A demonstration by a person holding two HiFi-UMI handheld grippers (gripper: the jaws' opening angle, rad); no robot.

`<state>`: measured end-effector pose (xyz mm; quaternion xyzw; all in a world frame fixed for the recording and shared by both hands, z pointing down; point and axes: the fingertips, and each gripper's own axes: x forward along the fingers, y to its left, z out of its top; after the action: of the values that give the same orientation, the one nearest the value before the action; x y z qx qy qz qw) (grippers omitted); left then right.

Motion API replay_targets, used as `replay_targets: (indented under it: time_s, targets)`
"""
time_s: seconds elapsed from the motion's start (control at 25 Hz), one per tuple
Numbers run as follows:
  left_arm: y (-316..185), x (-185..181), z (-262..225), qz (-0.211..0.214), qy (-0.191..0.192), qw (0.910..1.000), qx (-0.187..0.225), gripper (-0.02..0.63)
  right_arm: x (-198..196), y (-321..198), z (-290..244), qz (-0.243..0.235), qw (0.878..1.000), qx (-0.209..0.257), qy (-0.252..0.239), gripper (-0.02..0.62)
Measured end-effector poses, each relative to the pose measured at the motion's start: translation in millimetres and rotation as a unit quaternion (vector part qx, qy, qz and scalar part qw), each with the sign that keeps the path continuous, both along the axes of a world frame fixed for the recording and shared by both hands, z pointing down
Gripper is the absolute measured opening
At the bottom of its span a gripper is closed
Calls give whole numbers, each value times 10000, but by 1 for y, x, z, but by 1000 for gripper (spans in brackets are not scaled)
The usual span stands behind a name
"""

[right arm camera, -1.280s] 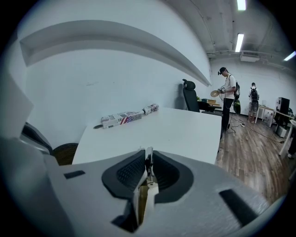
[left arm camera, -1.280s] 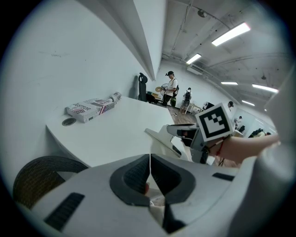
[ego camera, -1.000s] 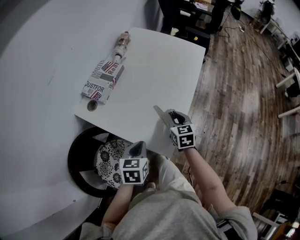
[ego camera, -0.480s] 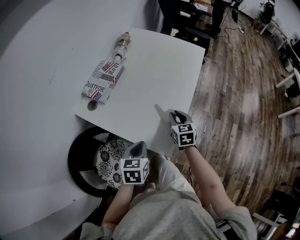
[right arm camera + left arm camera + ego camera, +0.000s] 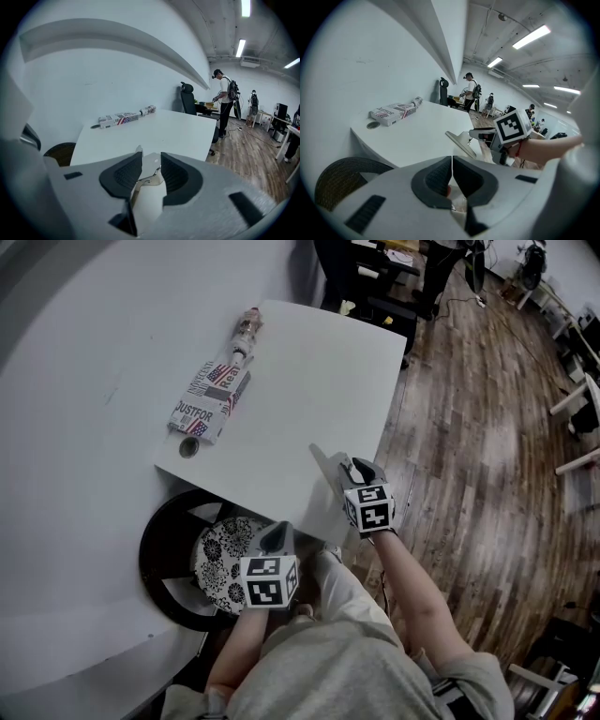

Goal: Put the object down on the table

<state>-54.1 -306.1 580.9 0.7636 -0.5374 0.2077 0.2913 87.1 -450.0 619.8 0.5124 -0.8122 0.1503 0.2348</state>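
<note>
A thin flat grey blade-like object (image 5: 322, 465) lies at the near right edge of the white table (image 5: 309, 371); whether it rests on the top I cannot tell. My right gripper (image 5: 347, 472) is just behind it. Its jaws are opening, and the object (image 5: 146, 190) stands loose between them, with a gap on the right side. In the left gripper view the object (image 5: 459, 143) sticks out leftward from the right gripper (image 5: 480, 135). My left gripper (image 5: 275, 538) hangs below the table's front edge, and its jaws (image 5: 452, 176) are shut with nothing between them.
A flag-printed box (image 5: 211, 399), a small bottle (image 5: 246, 329) and a round disc (image 5: 189, 446) lie along the table's left side by the white wall. A black round chair (image 5: 164, 568) with a patterned cushion (image 5: 220, 554) stands under my left gripper. Wood floor (image 5: 487, 446) lies to the right.
The right gripper has shifted slightly towards the table's right edge with the flat object still in front of it. The left gripper has stayed in place.
</note>
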Motion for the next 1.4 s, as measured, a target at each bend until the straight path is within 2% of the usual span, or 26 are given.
replay_targets:
  time_s: [0.36,0.68,1.0,1.4]
  targets:
    - [34,2,-19,144,-16,9997,199,9,-9,64,-43,-94,9993,275,-233,106]
    - [76,-5,-34,254,-29,9989,394,9,-18,137,-86,-133,9973,598,-407,46]
    - [110,-12,-46,342,-65,9979,546,9,-20,200,-115,44,9951,819,-545,3]
    - [137,-13,-54,490,-47,9962,713,9,-27,258,-129,99,9929,918,-750,3]
